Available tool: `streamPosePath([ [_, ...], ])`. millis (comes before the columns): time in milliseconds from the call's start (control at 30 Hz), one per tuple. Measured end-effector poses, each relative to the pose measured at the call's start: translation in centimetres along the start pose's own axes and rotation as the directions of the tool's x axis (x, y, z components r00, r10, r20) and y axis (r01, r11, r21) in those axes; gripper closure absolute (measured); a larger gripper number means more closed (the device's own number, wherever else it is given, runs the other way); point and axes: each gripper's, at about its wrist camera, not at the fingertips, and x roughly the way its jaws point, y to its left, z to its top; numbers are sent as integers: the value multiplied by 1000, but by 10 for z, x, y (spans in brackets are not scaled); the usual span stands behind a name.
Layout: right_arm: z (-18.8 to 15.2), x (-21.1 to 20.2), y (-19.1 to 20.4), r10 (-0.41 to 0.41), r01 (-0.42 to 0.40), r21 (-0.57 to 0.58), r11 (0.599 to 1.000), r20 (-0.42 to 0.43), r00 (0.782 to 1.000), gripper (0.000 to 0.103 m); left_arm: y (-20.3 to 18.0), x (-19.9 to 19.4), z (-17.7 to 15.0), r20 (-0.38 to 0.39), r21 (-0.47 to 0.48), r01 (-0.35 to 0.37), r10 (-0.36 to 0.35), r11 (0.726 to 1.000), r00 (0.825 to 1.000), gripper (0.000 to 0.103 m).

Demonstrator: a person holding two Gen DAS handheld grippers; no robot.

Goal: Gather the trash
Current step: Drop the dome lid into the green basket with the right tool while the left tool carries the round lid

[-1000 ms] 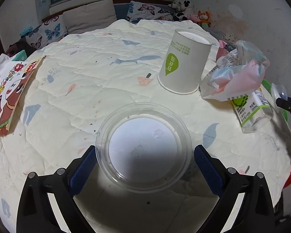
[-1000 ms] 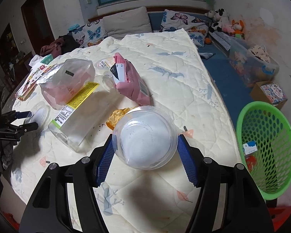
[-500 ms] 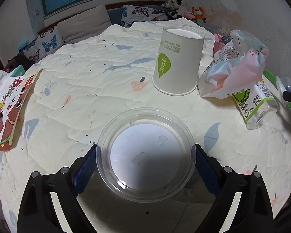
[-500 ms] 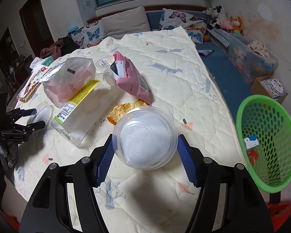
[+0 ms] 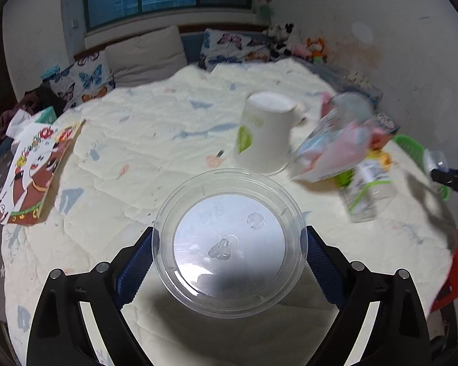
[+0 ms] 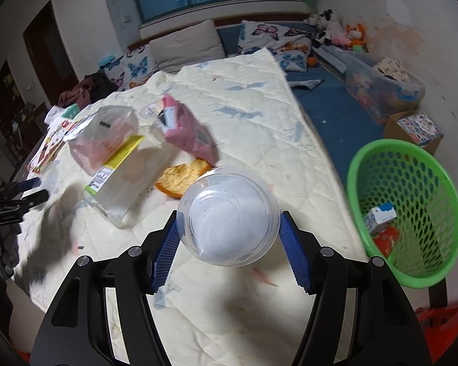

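Two grippers, each clamping clear plastic trash
Left gripper (image 5: 229, 259) pinches a wide lid (image 5: 229, 241); right gripper (image 6: 229, 244) grips a bowl (image 6: 229, 216); slick rims may slip short of the green basket (image 6: 403, 213).

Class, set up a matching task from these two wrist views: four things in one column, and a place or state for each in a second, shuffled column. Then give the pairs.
Column one:
1. clear round plastic lid
2. white paper cup with a green leaf mark
3. green mesh plastic basket
4. orange peel

Column two:
A. upside down on the quilt
B. beside the bed, with a small carton inside
C. between the left claw's blue pads
D. on the quilt next to a pink pouch

Pairs: 1-C, 2-A, 3-B, 4-D
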Motion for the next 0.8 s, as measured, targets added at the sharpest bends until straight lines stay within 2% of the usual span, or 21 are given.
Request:
streamPosePath([
  [200,-1,-19,-39,-41,39,77,996,26,999,38,-36,-24,17,46,37,55,-57,998,997,13],
  [400,-6,-38,-98,-142,136,144,980,32,989,38,-86,-39,39,86,113,125,-135,986,987,13],
  [633,-18,-43,-170,-228,227,210,951,-16,973,38,-150,-36,72,96,175,221,-240,960,966,13],
  [800,-30,-29,-206,-221,231,260,938,-69,973,38,-197,-20,94,79,217,262,-285,940,955,13],
])
